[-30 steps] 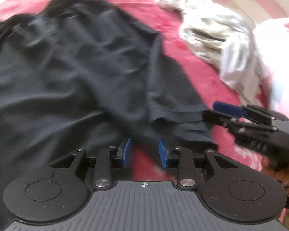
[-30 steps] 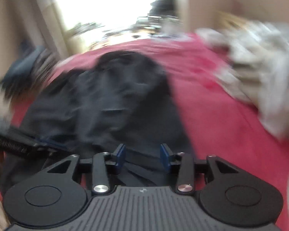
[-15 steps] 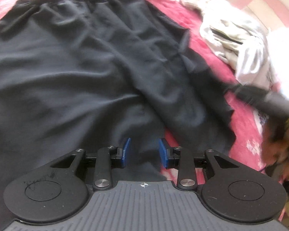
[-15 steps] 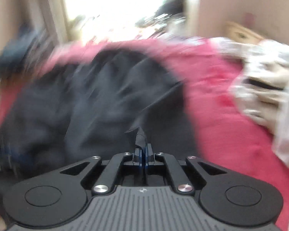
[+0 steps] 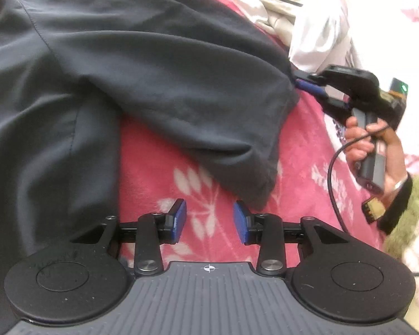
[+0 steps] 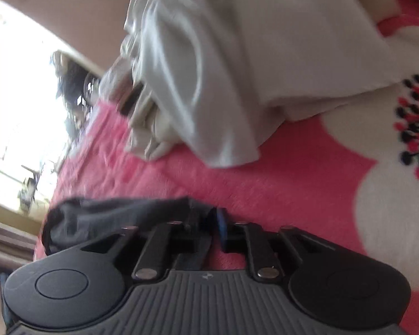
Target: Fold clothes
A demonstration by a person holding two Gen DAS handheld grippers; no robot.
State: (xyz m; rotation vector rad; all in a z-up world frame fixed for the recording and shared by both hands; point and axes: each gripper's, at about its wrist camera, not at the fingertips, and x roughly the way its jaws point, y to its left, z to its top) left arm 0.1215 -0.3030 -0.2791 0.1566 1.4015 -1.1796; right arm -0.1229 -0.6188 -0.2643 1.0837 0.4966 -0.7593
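Now the right gripper (image 5: 307,83) has drawn the black sleeve (image 5: 209,111) sideways.

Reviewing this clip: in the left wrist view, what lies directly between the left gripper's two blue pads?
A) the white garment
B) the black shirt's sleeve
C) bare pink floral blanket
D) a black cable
C: the left gripper stands open over the pink floral blanket, with the black shirt's sleeve lying just beyond its pads.

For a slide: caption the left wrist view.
A black shirt sleeve spread on pink floral blanket, white clothes heaped beyond.
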